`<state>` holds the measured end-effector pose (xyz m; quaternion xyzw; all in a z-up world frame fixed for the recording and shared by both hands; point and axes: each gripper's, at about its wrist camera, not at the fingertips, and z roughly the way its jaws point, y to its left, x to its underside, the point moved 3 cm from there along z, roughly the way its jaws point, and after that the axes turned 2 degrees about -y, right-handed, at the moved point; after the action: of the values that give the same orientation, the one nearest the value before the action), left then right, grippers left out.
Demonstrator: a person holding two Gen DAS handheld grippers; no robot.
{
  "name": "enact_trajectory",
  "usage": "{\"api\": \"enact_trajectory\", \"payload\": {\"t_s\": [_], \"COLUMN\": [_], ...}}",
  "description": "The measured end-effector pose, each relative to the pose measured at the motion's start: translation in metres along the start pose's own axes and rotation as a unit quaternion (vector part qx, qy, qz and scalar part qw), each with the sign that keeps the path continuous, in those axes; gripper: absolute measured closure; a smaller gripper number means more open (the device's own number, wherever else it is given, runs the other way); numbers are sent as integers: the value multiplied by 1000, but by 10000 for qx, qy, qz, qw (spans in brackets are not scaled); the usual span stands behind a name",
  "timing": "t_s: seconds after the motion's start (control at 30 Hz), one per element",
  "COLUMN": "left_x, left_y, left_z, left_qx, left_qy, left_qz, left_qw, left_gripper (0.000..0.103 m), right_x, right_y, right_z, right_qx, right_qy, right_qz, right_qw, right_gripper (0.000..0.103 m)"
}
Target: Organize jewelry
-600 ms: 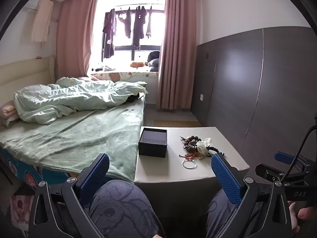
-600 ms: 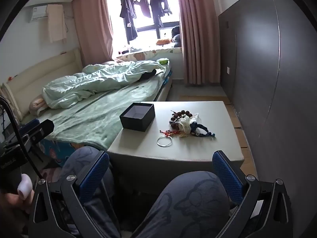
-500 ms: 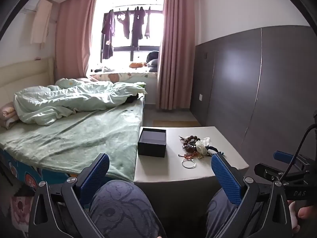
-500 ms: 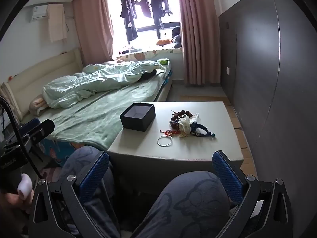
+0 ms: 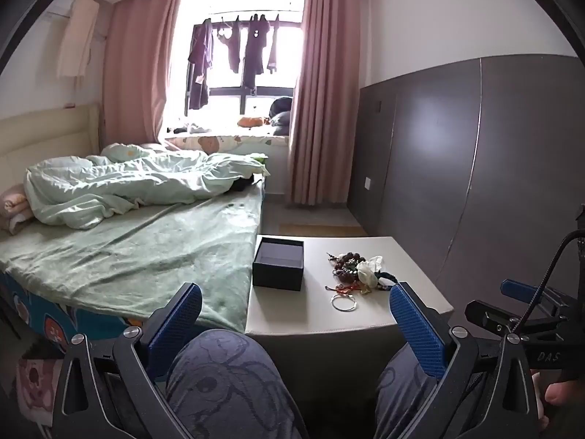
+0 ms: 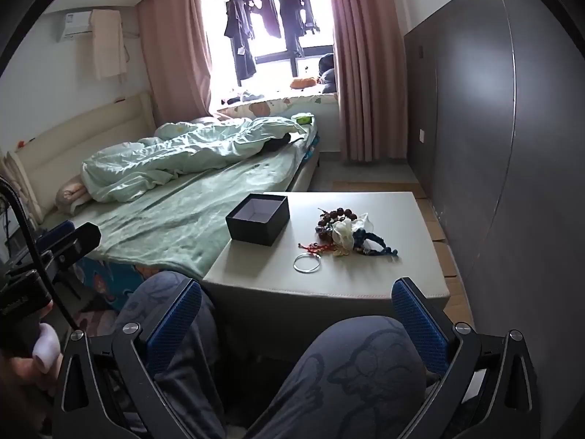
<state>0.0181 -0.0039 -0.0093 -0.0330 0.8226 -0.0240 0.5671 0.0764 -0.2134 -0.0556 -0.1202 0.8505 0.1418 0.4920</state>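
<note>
An open black box (image 5: 278, 264) (image 6: 259, 219) stands on a low beige table (image 5: 292, 314) (image 6: 384, 281), at its left. To its right lies a tangle of jewelry (image 5: 356, 270) (image 6: 347, 230): dark bead bracelets, a white piece, red and blue cords. A silver bangle (image 5: 344, 303) (image 6: 306, 262) lies nearer the front edge. My left gripper (image 5: 295, 307) and right gripper (image 6: 297, 303) are both open and empty, held well short of the table above the person's knees.
A bed (image 5: 128, 248) with green sheet and rumpled duvet touches the table's left side. A dark panelled wall (image 6: 512, 146) runs along the right. The person's knees (image 6: 365, 366) fill the foreground. The other gripper shows at the frame edge (image 5: 523, 314).
Both views have shifted only slightly; the left camera drifted a little. Nothing on the table has moved and both grippers stay open.
</note>
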Motion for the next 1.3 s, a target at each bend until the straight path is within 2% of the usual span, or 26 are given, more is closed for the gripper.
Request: {"api": "enact_trajectory", "payload": {"t_s": [1.3], "left_x": [0], "left_y": [-2], "left_z": [-11], "left_qx": [83], "left_qy": [-103], "left_qz": [-77], "left_qw": [9999], "left_gripper": [0], "right_x": [-7], "right_y": [1], "right_z": [-10], "right_qx": [6], "right_qy": [-74], "right_qz": [-17], "right_qw": [10000], "right_gripper": [0]}}
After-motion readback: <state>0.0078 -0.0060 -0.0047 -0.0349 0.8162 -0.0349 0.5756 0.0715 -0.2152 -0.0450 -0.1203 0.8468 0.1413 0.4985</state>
